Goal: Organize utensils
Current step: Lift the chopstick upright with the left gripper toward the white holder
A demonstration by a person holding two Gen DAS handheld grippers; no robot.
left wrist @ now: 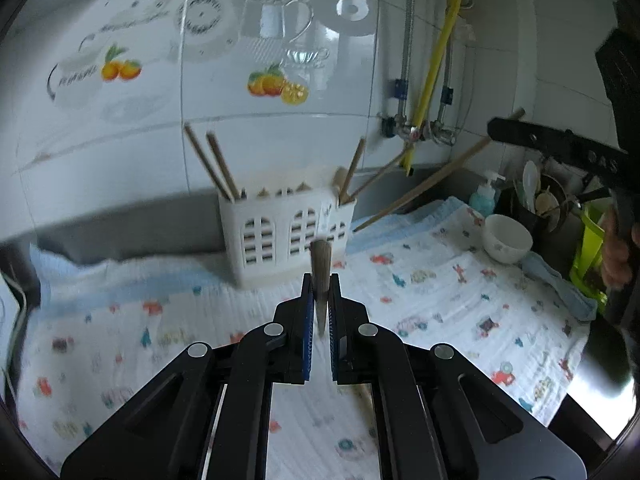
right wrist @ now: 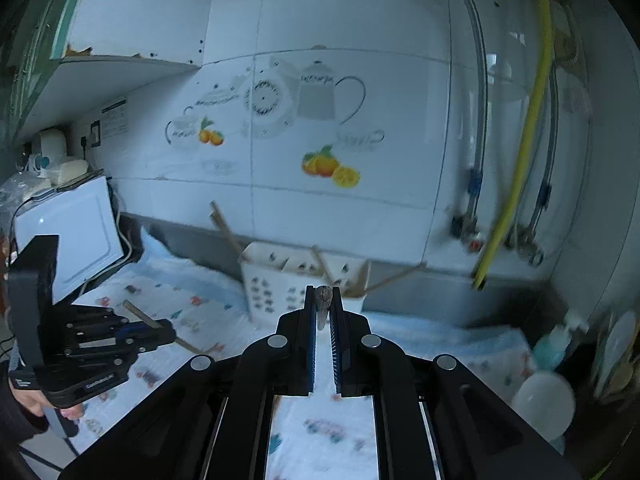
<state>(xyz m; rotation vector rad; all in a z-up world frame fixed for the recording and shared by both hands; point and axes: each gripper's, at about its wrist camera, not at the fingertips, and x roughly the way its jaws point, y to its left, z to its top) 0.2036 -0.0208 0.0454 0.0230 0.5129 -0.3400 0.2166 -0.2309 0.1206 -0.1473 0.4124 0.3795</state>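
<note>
Each claw — left claw, right claw — is clamped on a wooden chopstick; both are best lowered upright into the white slotted plastic holder.

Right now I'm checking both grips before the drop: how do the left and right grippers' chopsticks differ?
The left gripper clamps its chopstick low above the cloth; the right gripper carries its chopstick higher, slanting down toward the white holder. The left chopstick points end-on at the camera; the right chopstick shows nearly its full length. Both are wooden, and both grippers are shut on them.
</note>
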